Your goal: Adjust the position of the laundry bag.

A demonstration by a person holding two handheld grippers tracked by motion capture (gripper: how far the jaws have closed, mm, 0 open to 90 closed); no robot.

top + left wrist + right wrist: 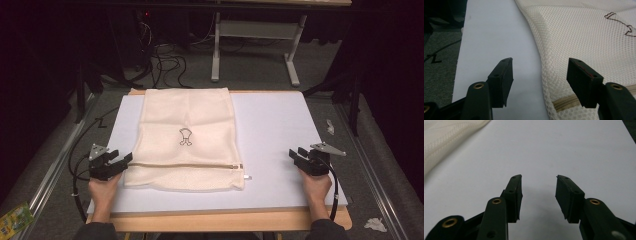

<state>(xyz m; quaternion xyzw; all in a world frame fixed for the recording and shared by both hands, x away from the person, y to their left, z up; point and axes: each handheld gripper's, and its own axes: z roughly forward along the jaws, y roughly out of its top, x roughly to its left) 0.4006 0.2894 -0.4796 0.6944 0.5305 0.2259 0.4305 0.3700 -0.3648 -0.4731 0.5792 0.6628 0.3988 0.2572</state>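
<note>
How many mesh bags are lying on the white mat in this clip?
1. A cream mesh bag lies flat on the mat's left half, zipper toward the person, its near-left edge by the left gripper.

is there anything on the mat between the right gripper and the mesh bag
No. In the high view the white mat between the right gripper and the mesh bag is bare.

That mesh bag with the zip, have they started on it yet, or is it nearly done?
Barely started. The mesh bag lies flat, zip shut. The left gripper is open at its left edge; the right gripper is open over bare mat. All handling remains.
</note>
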